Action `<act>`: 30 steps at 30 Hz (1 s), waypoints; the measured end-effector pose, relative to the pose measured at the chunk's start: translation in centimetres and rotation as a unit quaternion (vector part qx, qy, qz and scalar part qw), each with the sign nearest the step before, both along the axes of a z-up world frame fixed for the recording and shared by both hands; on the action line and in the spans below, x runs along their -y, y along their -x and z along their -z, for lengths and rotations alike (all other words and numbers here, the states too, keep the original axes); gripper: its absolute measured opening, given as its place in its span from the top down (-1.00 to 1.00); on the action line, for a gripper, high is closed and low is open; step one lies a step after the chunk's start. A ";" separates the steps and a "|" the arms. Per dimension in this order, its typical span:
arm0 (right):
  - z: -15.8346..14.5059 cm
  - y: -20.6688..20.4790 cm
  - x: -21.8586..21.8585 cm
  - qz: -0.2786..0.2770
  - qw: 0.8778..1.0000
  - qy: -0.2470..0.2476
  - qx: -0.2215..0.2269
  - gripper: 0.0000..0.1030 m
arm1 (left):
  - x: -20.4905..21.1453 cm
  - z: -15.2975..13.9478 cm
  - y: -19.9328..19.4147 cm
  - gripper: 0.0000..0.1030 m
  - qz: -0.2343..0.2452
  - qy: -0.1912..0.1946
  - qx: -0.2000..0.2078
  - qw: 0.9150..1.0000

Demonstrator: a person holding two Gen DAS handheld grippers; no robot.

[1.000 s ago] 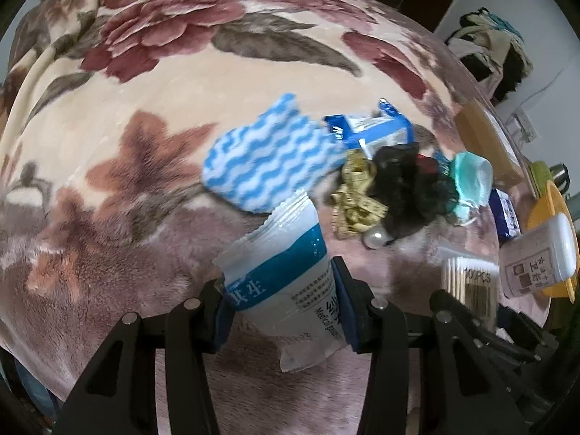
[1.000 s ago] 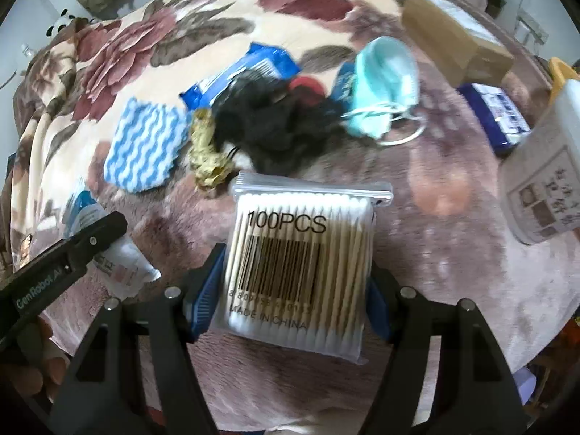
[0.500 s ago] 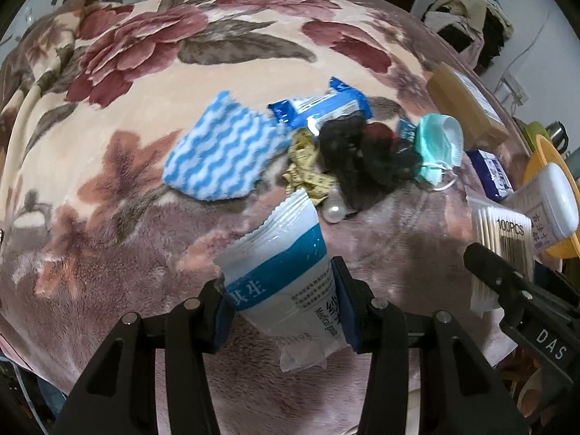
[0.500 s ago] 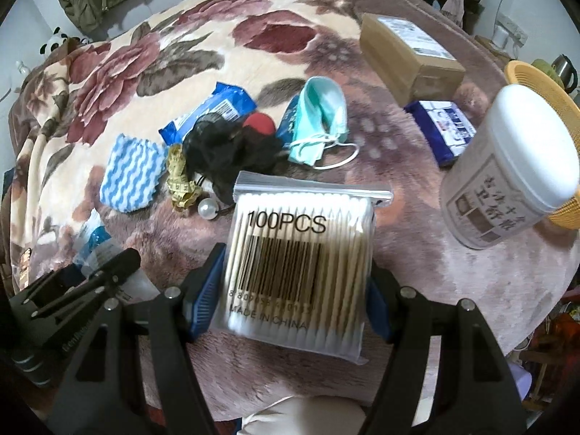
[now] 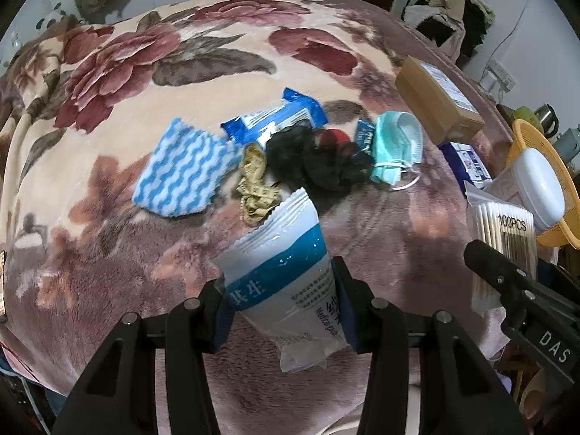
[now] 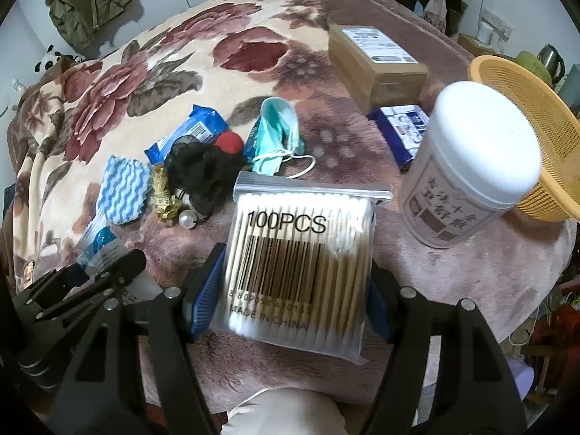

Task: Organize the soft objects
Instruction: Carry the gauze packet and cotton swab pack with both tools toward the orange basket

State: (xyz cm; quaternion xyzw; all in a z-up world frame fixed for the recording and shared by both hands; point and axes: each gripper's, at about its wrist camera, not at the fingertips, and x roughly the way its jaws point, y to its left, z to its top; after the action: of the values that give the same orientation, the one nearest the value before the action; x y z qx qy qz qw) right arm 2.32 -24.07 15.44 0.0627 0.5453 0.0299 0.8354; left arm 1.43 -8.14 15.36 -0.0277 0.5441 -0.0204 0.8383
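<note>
The left gripper [image 5: 282, 304] clamps a gauze pack [image 5: 286, 282] at lower centre, and the right gripper [image 6: 290, 290] pinches a swab bag [image 6: 301, 264] at lower centre. Both packets are slick, so a jolt could slide them out onto the blanket [image 5: 108, 253].

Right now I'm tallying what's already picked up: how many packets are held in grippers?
2. The gauze packet is clamped in the left gripper; the cotton swab bag is clamped in the right gripper. Other packets lie on the blanket, unheld.
</note>
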 end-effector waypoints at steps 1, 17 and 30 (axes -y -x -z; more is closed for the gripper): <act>-0.2 0.0 0.2 0.001 1.000 0.001 0.002 -0.34 | 0.3 -0.2 -0.1 0.04 0.003 0.000 0.001 1.000; -2.8 -0.4 3.5 0.015 1.000 -0.005 0.027 -0.34 | 5.1 -2.6 -1.4 0.04 0.041 0.000 0.016 0.999; -5.0 -0.9 7.3 0.043 0.998 -0.010 0.050 -0.34 | 9.4 -5.0 -2.8 0.04 0.077 0.010 0.031 0.996</act>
State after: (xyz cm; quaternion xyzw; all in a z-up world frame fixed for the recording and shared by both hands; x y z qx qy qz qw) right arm 3.20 -31.38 20.43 0.0931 0.4995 0.0021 0.8613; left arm 4.24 -17.52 20.32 0.0063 0.5185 -0.0917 0.8501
